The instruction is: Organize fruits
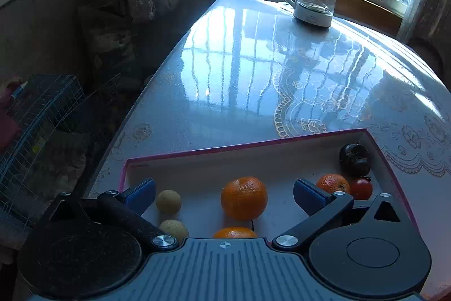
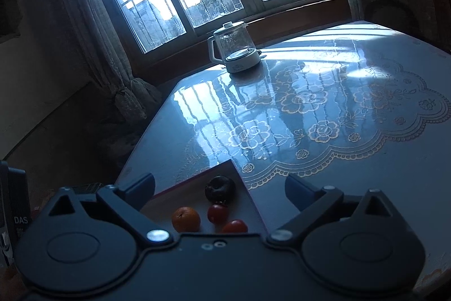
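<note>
A shallow box with a pink rim [image 1: 225,147] lies on the table and holds the fruit. In the left wrist view a large orange [image 1: 243,198] rests on its white floor between the wide-apart blue fingers of my left gripper [image 1: 224,188], and neither pad touches it. Another orange [image 1: 235,232] peeks out below it. Two pale round fruits [image 1: 168,201] sit at the left. A small orange [image 1: 332,184], a tomato [image 1: 360,189] and a dark fruit [image 1: 354,159] fill the right corner. My right gripper [image 2: 221,185] hangs open above that corner, over the dark fruit [image 2: 220,189], orange [image 2: 186,219] and two tomatoes [image 2: 217,213].
A glass kettle on a white base [image 1: 311,0] stands at the table's far end by the window. The glossy table [image 1: 239,75] carries a lace-patterned cloth [image 2: 324,129]. A wire cage [image 1: 36,114] and curtains sit off the table's left side.
</note>
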`<state>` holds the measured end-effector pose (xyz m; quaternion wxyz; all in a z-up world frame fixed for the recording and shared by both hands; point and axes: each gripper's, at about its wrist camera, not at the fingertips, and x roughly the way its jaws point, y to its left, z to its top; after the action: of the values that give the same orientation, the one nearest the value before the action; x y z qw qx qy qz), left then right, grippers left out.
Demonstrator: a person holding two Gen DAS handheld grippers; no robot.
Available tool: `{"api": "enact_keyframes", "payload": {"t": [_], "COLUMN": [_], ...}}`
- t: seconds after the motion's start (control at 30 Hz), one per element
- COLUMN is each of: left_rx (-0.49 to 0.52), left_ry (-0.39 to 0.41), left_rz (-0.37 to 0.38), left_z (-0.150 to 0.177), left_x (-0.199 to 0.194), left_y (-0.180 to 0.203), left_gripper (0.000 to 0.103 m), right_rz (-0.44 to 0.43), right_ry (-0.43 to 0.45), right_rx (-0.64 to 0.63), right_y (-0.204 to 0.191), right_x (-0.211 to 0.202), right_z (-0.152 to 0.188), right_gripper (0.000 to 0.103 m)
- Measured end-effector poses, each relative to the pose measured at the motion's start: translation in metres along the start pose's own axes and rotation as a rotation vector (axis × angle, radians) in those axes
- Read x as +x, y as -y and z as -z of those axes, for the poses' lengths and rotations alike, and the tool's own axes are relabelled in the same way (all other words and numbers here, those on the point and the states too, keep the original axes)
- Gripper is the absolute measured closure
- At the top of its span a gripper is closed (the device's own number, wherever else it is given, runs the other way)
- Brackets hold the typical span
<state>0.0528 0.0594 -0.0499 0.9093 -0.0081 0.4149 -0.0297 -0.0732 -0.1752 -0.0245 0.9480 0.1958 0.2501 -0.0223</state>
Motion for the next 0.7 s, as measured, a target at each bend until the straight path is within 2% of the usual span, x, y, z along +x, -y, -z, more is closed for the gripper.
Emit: {"api": "enact_keyframes", "payload": {"t": [0.2, 0.7], "left_rx": [-0.015, -0.015], "left_ry": [0.021, 0.077], "left_rz": [0.029, 0.078], "left_z": [0.002, -0.020], "left_x": [-0.016, -0.043], "left_y": [-0.006, -0.018], "left_gripper": [0.000, 0.000], "right_rz": [-0.001, -0.024], "right_ry": [0.004, 0.045], "right_rx": [0.003, -0.010], "right_y": [-0.001, -0.016], "right_x": [-0.005, -0.018], "right_z": [0.002, 0.000], "right_gripper": [0.003, 0.002]}}
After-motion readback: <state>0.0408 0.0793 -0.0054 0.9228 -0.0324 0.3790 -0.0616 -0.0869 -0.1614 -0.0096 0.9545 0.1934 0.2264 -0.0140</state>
